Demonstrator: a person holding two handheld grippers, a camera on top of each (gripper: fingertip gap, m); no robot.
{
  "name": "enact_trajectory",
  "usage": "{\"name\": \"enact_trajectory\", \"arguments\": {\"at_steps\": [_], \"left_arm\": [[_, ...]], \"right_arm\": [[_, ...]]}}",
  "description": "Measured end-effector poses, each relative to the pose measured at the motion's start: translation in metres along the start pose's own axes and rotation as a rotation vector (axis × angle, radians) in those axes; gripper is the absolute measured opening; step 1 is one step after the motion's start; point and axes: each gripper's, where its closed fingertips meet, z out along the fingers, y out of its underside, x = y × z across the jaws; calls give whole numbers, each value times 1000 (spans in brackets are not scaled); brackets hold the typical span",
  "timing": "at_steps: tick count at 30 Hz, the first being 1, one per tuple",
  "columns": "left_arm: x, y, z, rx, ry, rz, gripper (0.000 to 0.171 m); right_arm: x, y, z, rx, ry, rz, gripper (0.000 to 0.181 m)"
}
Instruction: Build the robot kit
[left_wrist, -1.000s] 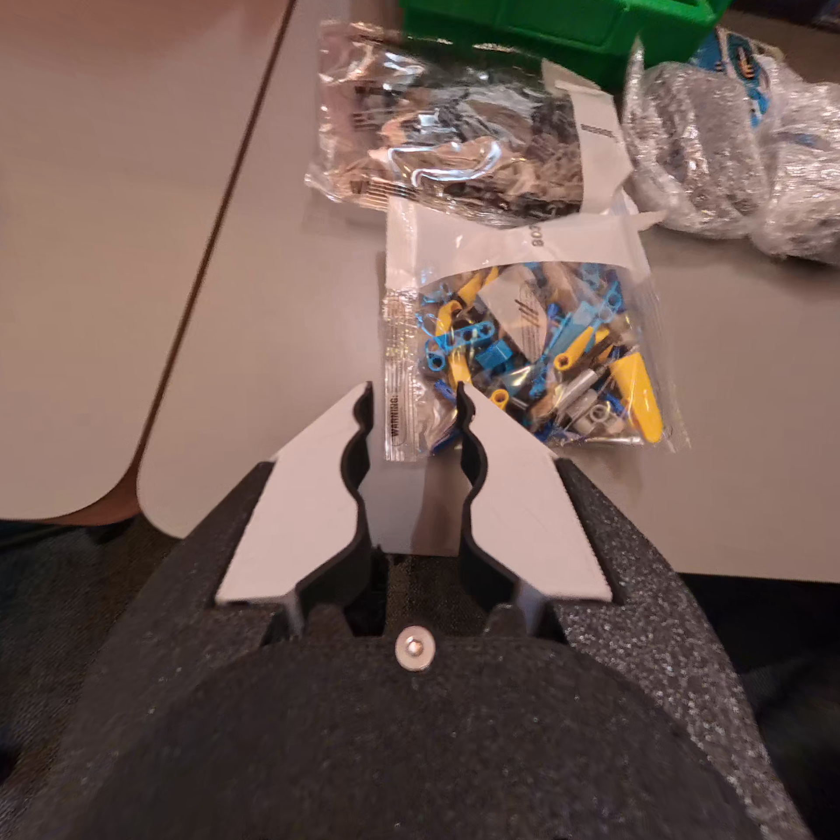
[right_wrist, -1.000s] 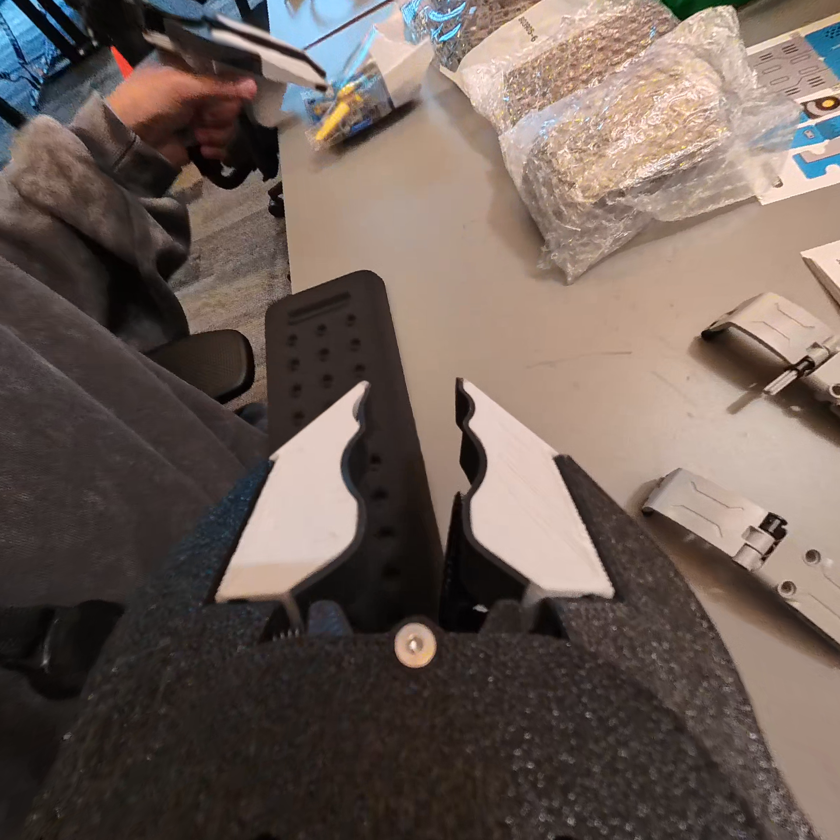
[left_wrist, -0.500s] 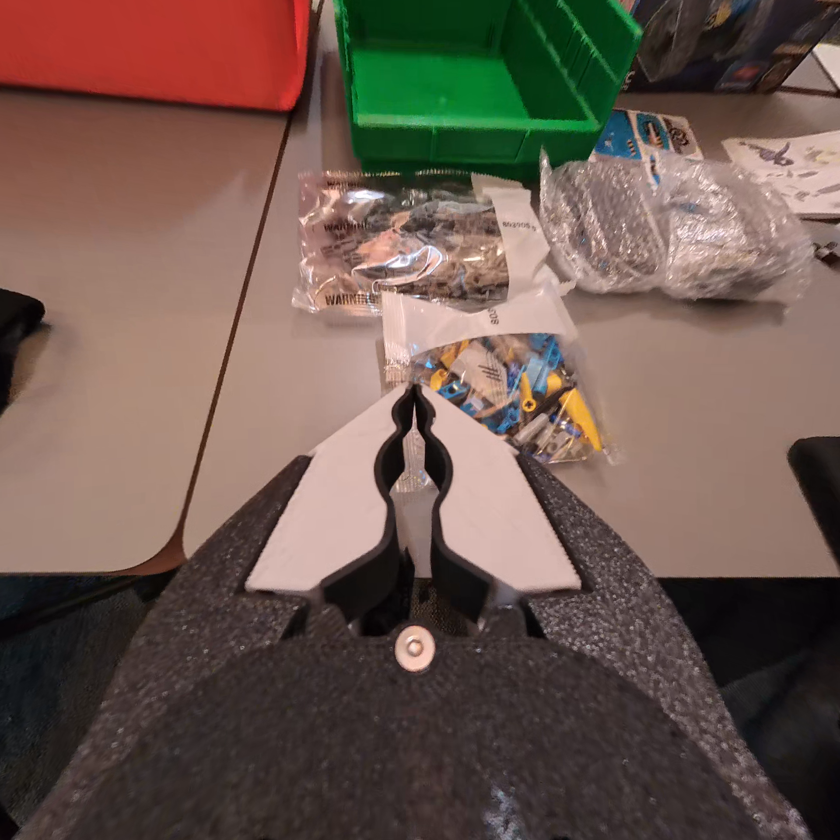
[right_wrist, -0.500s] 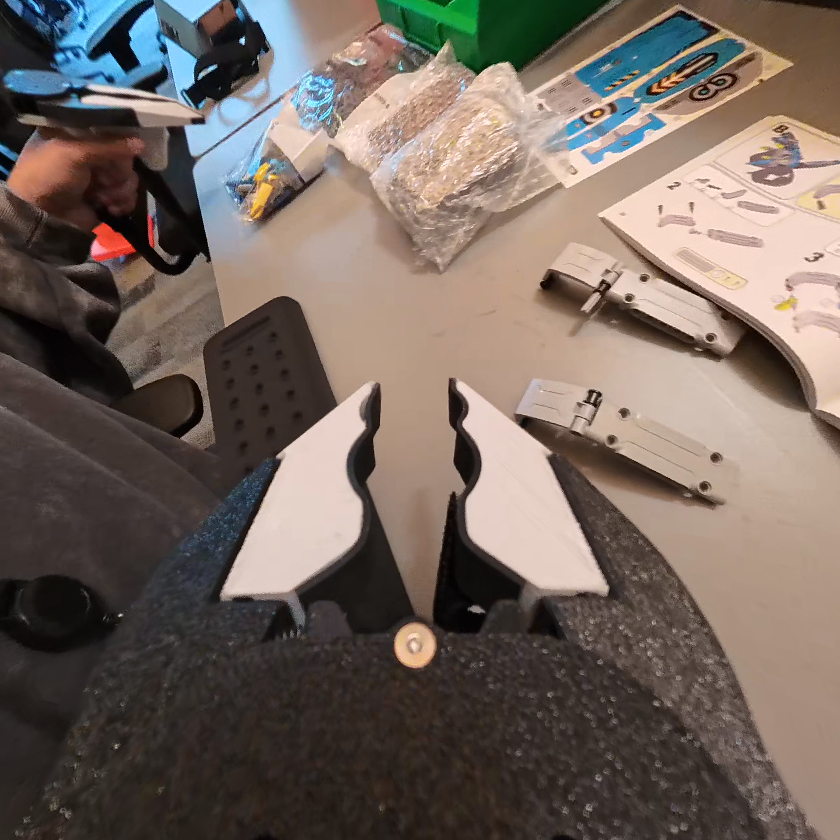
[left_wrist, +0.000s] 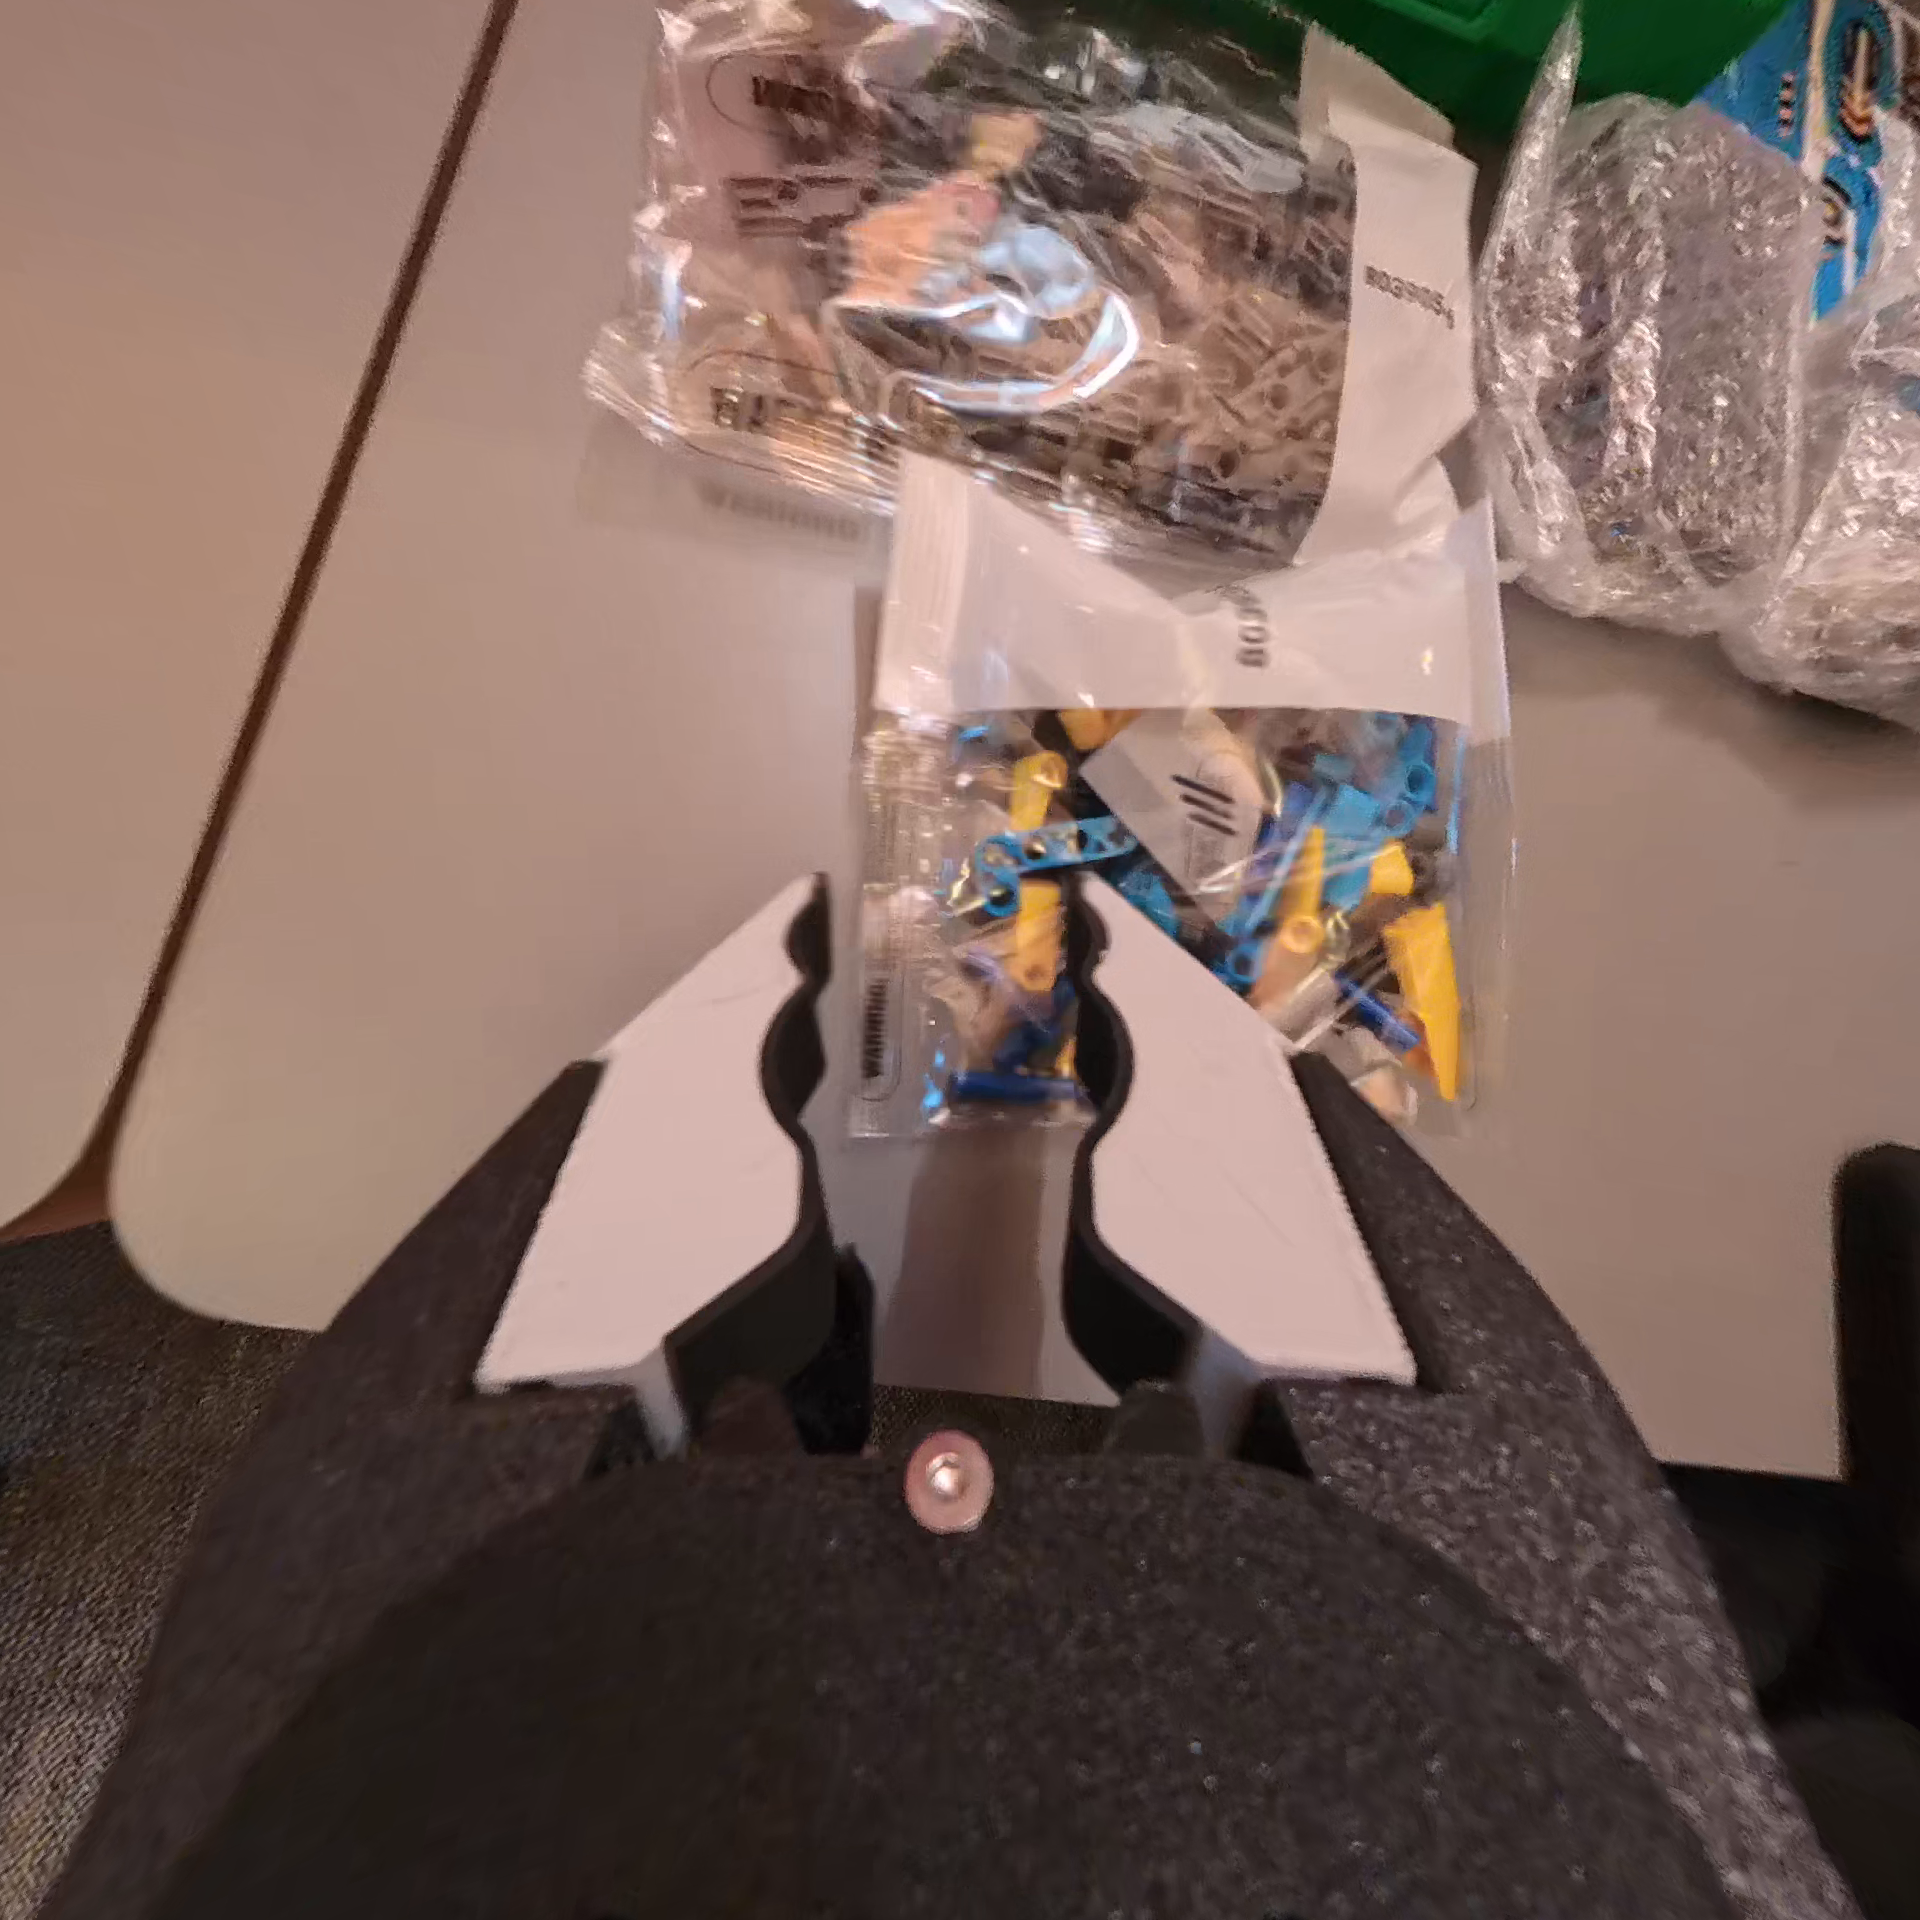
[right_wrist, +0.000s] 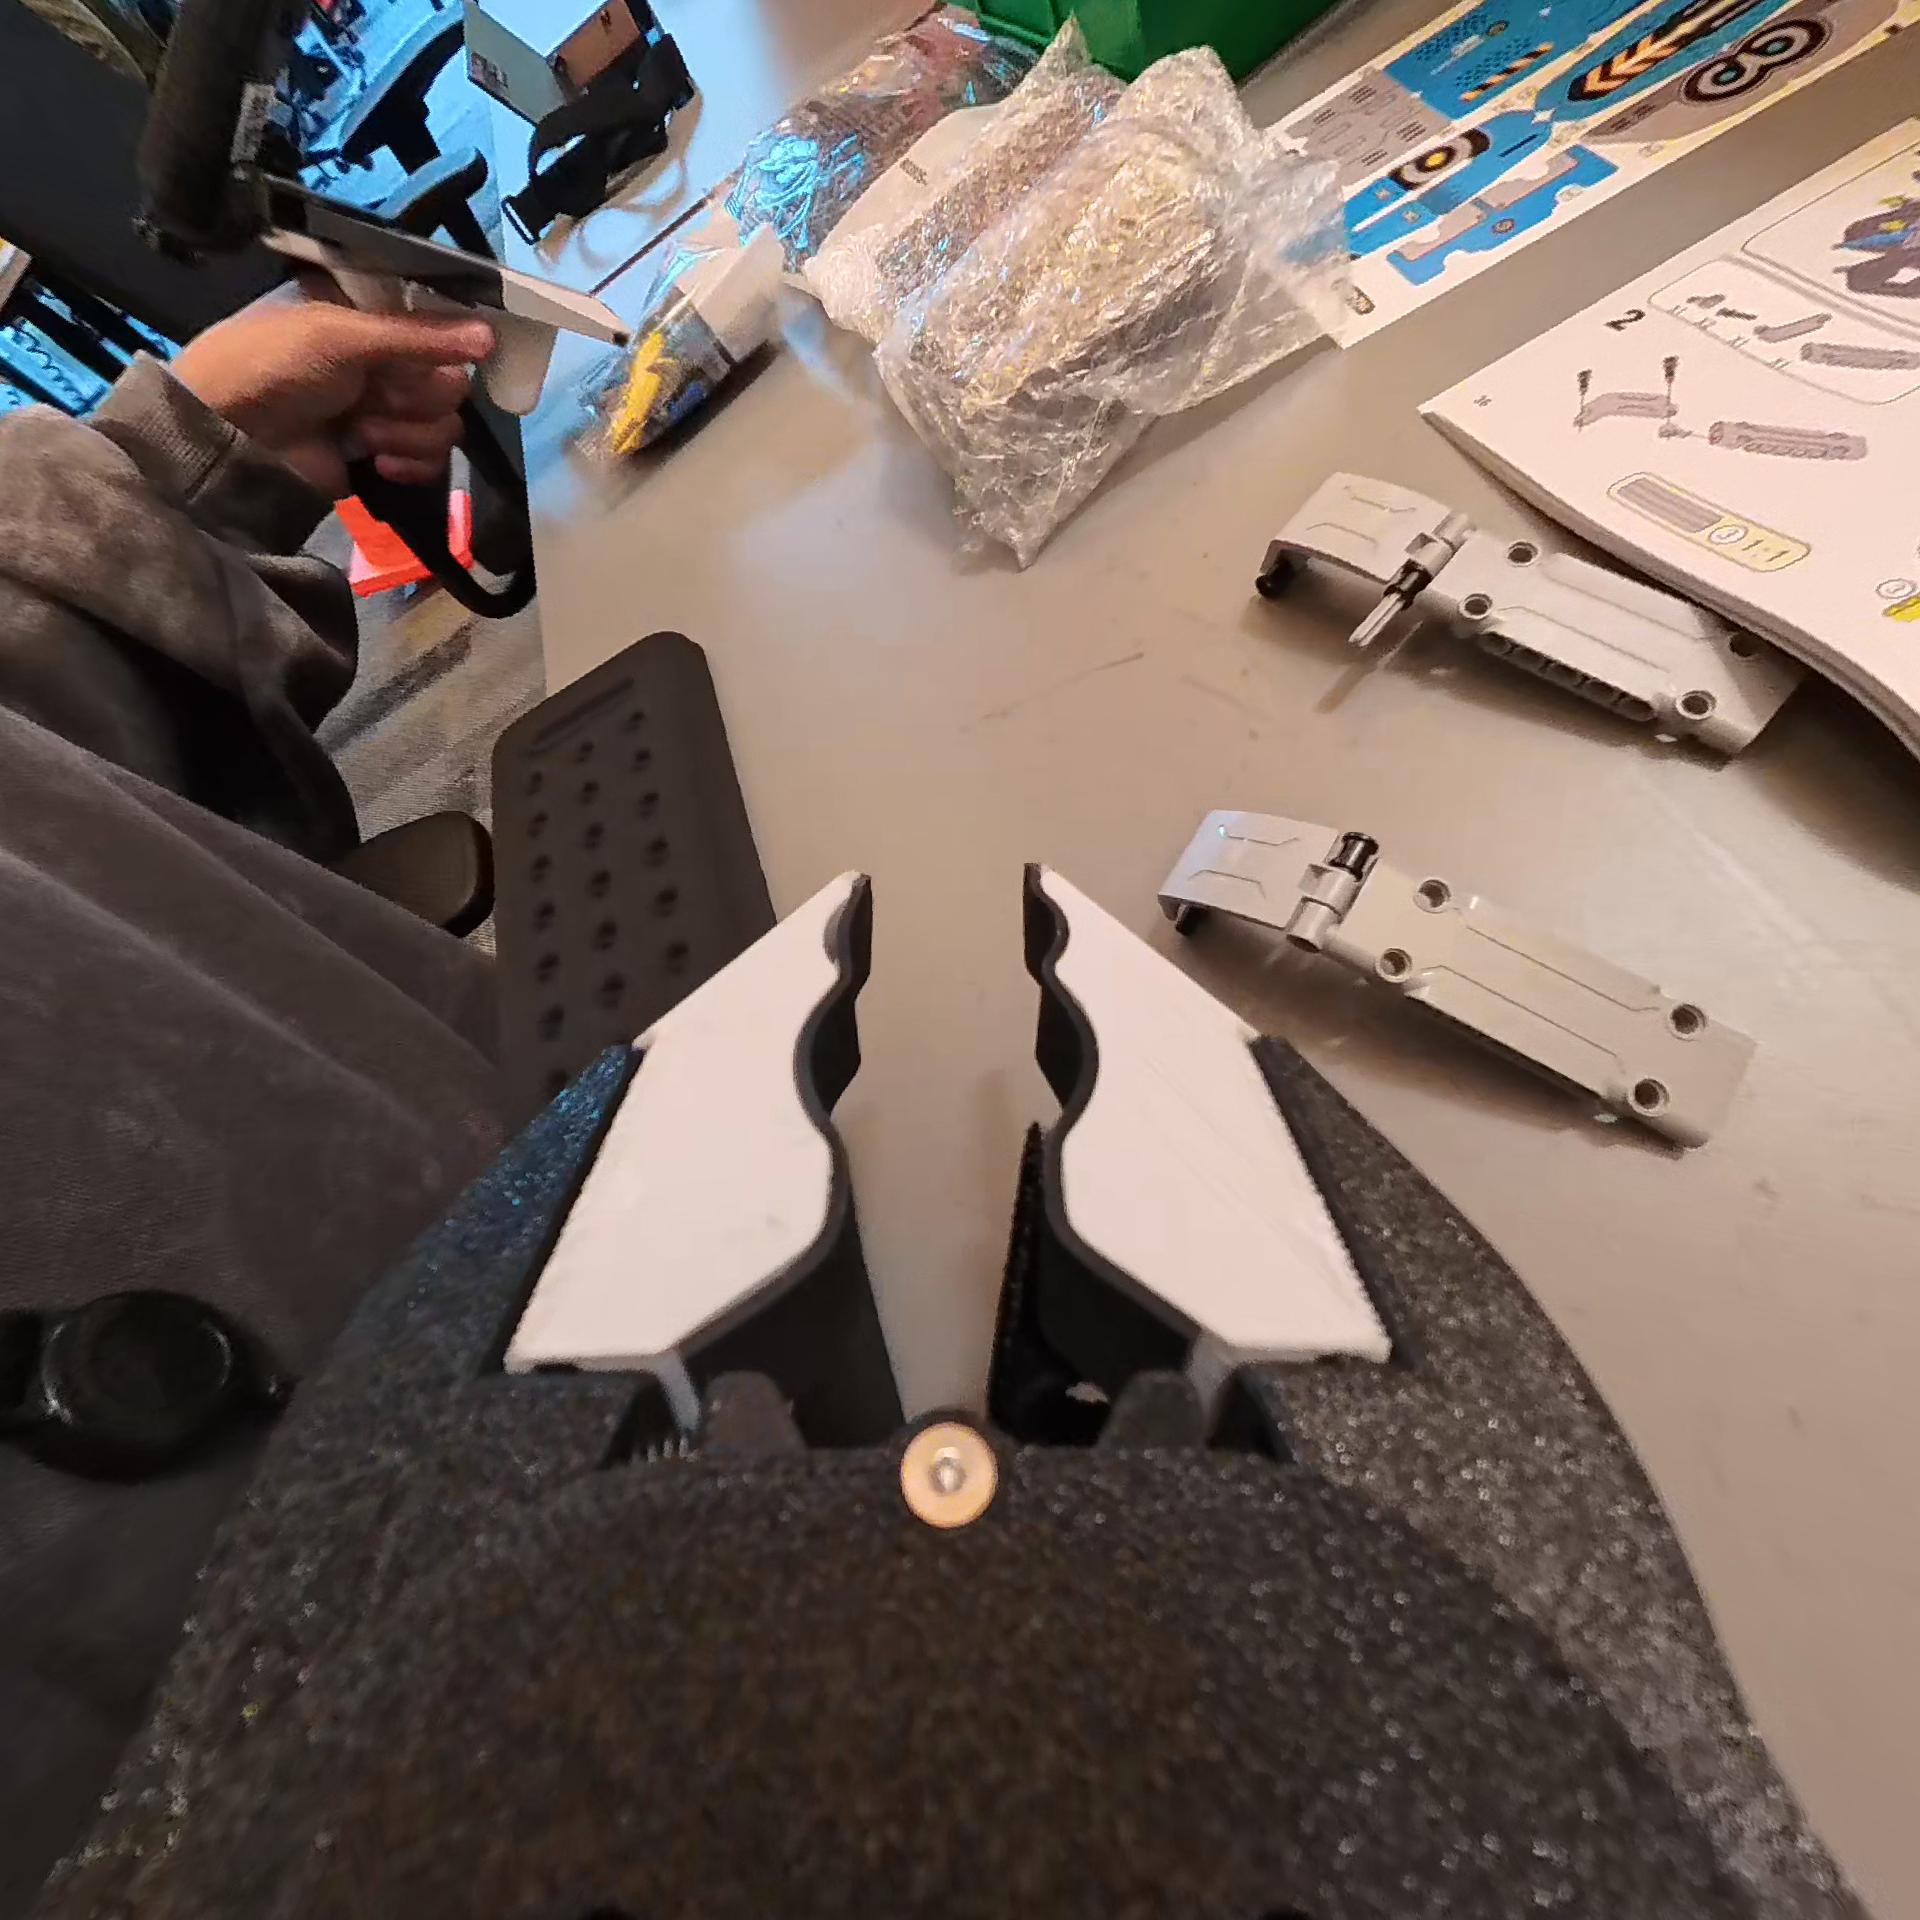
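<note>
An office-like workroom: a grey table (right_wrist: 852, 644) ahead of the tool carries bags of building-toy parts (left_wrist: 1174, 914), an instruction booklet (right_wrist: 1766, 416), and office chairs (right_wrist: 416, 177) stand far left.

We are seeing glossy, crinkled clear plastic bags (left_wrist: 1174, 914), a smooth matt grey tabletop (right_wrist: 1039, 644), and rough black gripper foam (right_wrist: 935, 1714).

Left gripper (left_wrist: 951, 904): coarse black foam-textured body, two pale grey wedge-shaped fingers (left_wrist: 707, 1122) with wavy black rubber inner edges, silver screw (left_wrist: 947, 1493) at centre. Right gripper (right_wrist: 945, 894): same build, pale grey fingers (right_wrist: 1174, 1132), silver screw (right_wrist: 948, 1473). Farther off in right wrist view: black looped handle (right_wrist: 473, 520) in hand (right_wrist: 332, 384). Person wears mottled grey sweatshirt sleeve (right_wrist: 135, 540) with ribbed cuff.
</note>
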Motion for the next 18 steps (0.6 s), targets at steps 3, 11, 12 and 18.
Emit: {"name": "enact_trajectory", "arguments": {"at_steps": [3,11,12,18], "left_arm": [[12,4,0,-29,1,59,15],[59,-25,-25,36,-73,418,0],[71,-31,-31,55,-72,489,0],[173,-54,-53,154,-59,1041,0]], "right_arm": [[4,0,-3,9,-20,8,28],[0,-9,-1,21,-95,19,27],[-2,-11,0,19,-96,2,27],[-25,-49,17,25,-130,-165,34]]}}
